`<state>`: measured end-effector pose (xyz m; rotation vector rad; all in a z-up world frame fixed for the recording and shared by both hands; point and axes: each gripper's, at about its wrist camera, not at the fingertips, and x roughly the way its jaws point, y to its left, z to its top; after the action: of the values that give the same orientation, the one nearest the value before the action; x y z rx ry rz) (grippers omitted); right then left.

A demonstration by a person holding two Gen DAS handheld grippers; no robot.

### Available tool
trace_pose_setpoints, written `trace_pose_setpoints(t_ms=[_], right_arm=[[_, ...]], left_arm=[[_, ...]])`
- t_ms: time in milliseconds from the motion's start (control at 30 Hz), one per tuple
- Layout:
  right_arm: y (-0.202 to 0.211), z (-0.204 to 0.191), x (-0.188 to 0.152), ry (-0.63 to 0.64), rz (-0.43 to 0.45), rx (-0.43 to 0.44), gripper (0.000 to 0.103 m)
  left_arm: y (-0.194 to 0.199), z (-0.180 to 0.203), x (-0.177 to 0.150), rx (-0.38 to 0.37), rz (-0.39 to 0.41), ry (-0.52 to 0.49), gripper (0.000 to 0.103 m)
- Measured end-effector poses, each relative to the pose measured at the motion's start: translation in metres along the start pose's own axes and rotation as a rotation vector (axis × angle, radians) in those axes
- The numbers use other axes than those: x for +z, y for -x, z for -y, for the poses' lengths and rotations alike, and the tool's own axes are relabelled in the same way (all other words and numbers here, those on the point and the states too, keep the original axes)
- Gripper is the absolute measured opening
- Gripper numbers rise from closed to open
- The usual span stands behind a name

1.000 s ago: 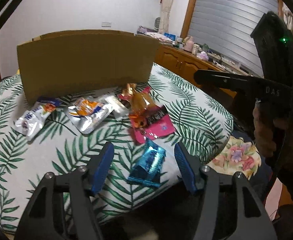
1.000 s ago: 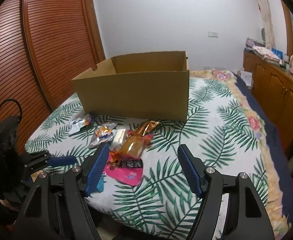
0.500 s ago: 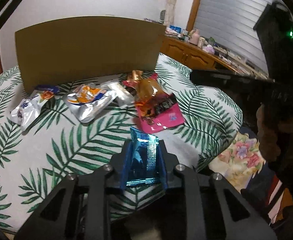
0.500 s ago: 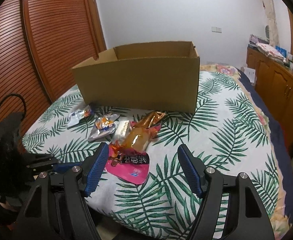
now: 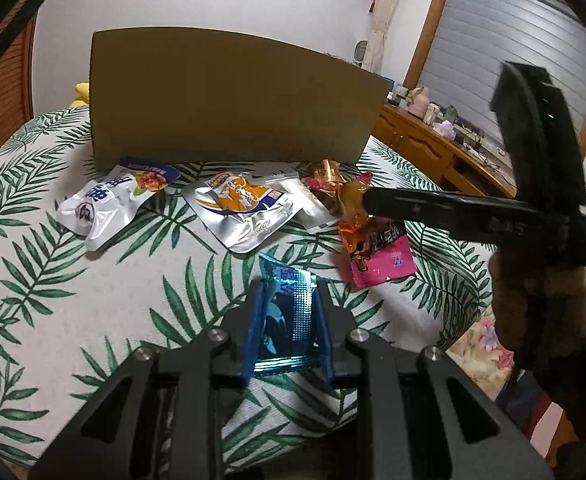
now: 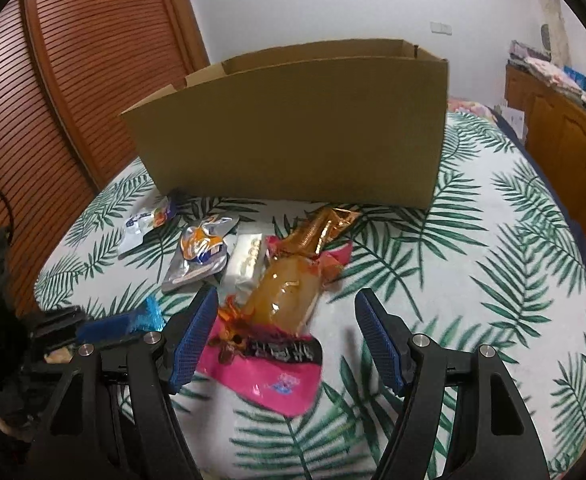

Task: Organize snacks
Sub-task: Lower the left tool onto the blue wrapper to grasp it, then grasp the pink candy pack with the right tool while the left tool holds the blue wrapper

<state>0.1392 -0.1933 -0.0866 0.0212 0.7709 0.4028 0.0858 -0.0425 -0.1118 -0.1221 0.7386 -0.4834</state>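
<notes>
My left gripper (image 5: 287, 320) is shut on a shiny blue snack packet (image 5: 287, 312), held just above the bedspread. My right gripper (image 6: 287, 340) is open over a pink packet (image 6: 269, 368) and an orange-clear packet (image 6: 289, 292) that lies on it. An open cardboard box (image 6: 293, 132) stands behind the snacks; it also shows in the left wrist view (image 5: 233, 100). A silver-orange pouch (image 5: 245, 208), a white-blue pouch (image 5: 109, 204) and a small clear-white packet (image 6: 249, 256) lie in front of the box.
The snacks lie on a bed with a palm-leaf cover (image 6: 493, 280). A slatted wooden wardrobe (image 6: 73, 80) is at the left. A wooden cabinet (image 6: 573, 152) with clutter stands at the right. The right gripper's body (image 5: 473, 208) crosses the left wrist view.
My left gripper closed on the blue packet and lifted it slightly. My right gripper moved forward and down over the pink and orange packets, staying open.
</notes>
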Motion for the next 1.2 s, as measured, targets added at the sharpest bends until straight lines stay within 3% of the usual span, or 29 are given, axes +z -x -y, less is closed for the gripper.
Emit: trace_pose_setpoints(t_ms=[567,733,1200], right_arm=[[-0.026,0.004,0.003,-0.051,-0.05,-0.019,0.068],[-0.027,0.0,0.001,-0.046,-0.06,0.016,0.047],[-0.003,0.003,-0.016,-0.065,-0.049,0.05,0.042]], left_arm=[[0.005,0.0,-0.004,-0.006,0.016,0.01,0.022],[0.004,0.0,-0.004,0.0,0.013,0.01,0.022],[0.006,0.002,-0.004,0.005,0.014,0.015,0.022]])
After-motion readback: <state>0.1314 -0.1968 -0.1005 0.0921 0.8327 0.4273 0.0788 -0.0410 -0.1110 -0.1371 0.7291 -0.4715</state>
